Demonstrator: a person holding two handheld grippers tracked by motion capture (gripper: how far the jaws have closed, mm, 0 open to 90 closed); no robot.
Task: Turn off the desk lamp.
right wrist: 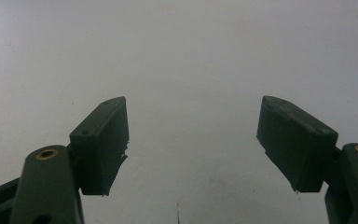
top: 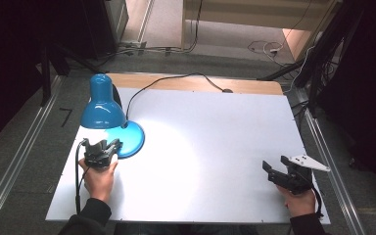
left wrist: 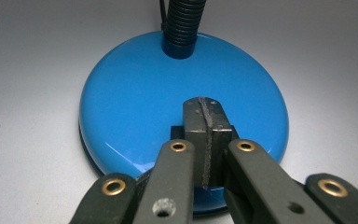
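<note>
Two grippers work at one white table point(top: 215, 147), each held in a hand coming in from the near edge. Nearest on the person's left, the left gripper point(top: 108, 147) has its jaws pressed together with no gap between the pads, nothing caught between them. In the left gripper view the closed tips point(left wrist: 207, 135) sit over the near part of the lamp base point(left wrist: 135, 107), a round glossy blue disc; whether they touch its surface I cannot tell. Just beyond the tips, a black ribbed neck point(left wrist: 184, 21) rises from the far side of that base.

On the person's right, the right gripper point(top: 274, 172) stands with its jaws spread wide and holding nothing. In the right gripper view only bare white tabletop point(right wrist: 191, 70) lies between and beyond its two pads point(right wrist: 102, 140). A grey three-cornered plate point(top: 306, 161) rides on top of it.

Farther off, ahead of the left jaws, one blue desk lamp point(top: 103, 105) stands with its shade tipped down, casting a bright pool of light on the table. One black cord point(top: 171, 81) runs from the lamp to the table's far edge. No containers are in view.
</note>
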